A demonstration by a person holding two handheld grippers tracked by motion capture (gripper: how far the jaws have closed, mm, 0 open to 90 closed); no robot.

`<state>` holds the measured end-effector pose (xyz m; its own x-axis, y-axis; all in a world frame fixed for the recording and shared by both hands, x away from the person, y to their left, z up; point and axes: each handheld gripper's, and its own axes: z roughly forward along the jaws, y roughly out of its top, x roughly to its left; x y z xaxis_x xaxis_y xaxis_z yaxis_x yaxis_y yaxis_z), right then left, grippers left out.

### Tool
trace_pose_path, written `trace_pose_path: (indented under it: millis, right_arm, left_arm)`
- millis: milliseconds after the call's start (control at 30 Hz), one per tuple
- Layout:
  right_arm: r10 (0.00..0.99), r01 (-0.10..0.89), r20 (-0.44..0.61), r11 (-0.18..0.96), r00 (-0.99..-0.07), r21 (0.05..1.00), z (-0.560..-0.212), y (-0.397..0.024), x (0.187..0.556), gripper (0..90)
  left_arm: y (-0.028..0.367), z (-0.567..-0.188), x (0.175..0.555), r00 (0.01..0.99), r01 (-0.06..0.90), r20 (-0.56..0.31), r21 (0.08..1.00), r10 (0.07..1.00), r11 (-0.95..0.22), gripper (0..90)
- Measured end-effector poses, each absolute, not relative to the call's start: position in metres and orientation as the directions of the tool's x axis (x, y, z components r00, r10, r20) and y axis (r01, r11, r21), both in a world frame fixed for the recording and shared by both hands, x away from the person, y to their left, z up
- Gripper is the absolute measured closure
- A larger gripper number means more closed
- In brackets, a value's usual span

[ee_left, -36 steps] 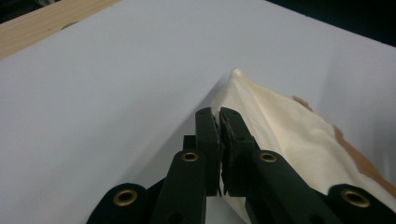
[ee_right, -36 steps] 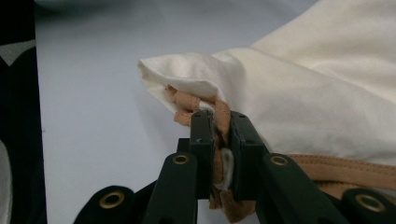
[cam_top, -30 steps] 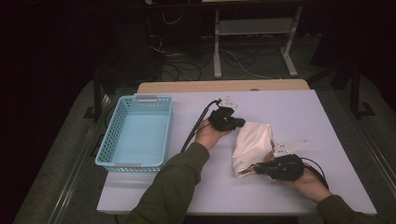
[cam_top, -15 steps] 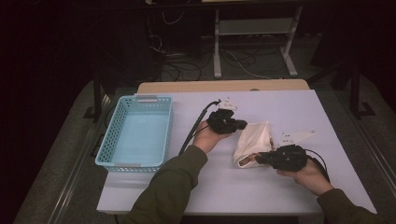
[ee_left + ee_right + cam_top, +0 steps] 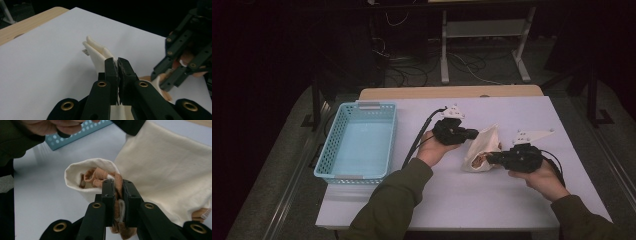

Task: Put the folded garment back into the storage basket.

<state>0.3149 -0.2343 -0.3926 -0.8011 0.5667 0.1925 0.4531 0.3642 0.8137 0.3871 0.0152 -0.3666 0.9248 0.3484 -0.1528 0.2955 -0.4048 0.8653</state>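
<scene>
Left hand-held gripper (image 5: 472, 134), jaws nearly closed, clamped on the upper edge of a cream fabric pouch with orange-tan lining (image 5: 482, 150); same grip seen in the left gripper view (image 5: 117, 72), pads pressed together on a thin fold of the cream cloth (image 5: 98, 53)

Right hand-held gripper (image 5: 490, 159), jaws narrow, pinching the pouch's rim at its open mouth; in the right gripper view (image 5: 118, 195), orange-tan lining and a bit of cream fabric caught between the pads, mouth of the pouch (image 5: 160, 165) gaping just to the left of the jaws

Pouch held between the two hand-held grippers near the middle of the white table (image 5: 452, 200), lower end touching or just above the surface, cannot tell which; long axis running from the far tip, pointing away and rightward in the high view, down to the open mouth, facing toward the person's side and slightly left

Light blue perforated plastic basket (image 5: 358, 144) at the table's left edge, well apart from the pouch; bare white surface to the right of the right gripper and along the near edge; wooden strip (image 5: 452, 92) along the far edge
</scene>
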Motion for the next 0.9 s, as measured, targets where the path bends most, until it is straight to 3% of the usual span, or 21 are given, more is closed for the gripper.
trace_pose_path:
  millis: [900]
  right_arm:
    - [0.555, 0.398, 0.144, 0.370, -0.819, 0.839, -0.354, -0.199, 0.329, 79.7]
  left_arm:
    - [0.049, -0.330, 0.386, 0.909, 0.307, -0.155, 0.877, 0.387, -0.370, 86.7]
